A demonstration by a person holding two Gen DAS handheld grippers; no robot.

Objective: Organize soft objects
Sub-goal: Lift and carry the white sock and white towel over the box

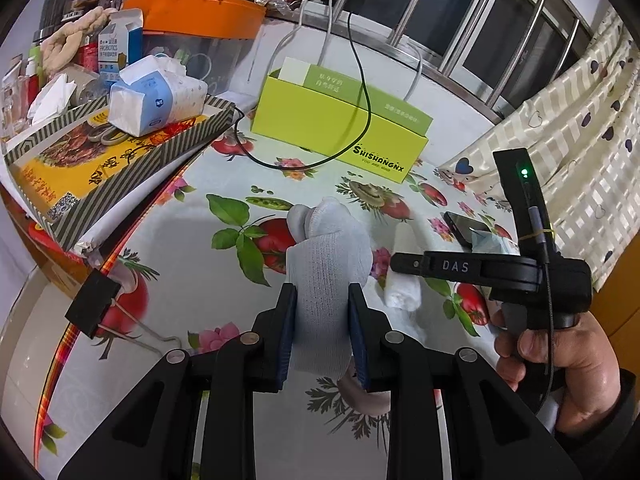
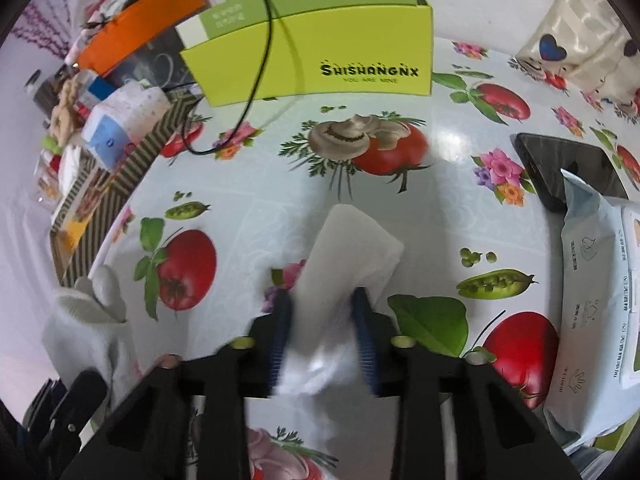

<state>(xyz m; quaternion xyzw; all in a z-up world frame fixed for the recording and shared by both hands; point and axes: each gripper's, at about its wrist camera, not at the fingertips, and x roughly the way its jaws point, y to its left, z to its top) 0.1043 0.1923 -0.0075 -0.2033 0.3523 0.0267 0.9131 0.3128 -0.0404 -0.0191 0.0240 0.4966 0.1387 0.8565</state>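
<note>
Both grippers are pinching something: left gripper [image 1: 322,332] clamps a pale sock [image 1: 324,268], toe pointing away; right gripper [image 2: 322,338] squeezes a white folded cloth [image 2: 344,264], long axis angling up-right.

Bright, even indoor light, heavy fisheye bending at the rims, motion blur in the right-wrist view

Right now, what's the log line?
left gripper: shut on sock | right gripper: shut on towel | box: open
</note>
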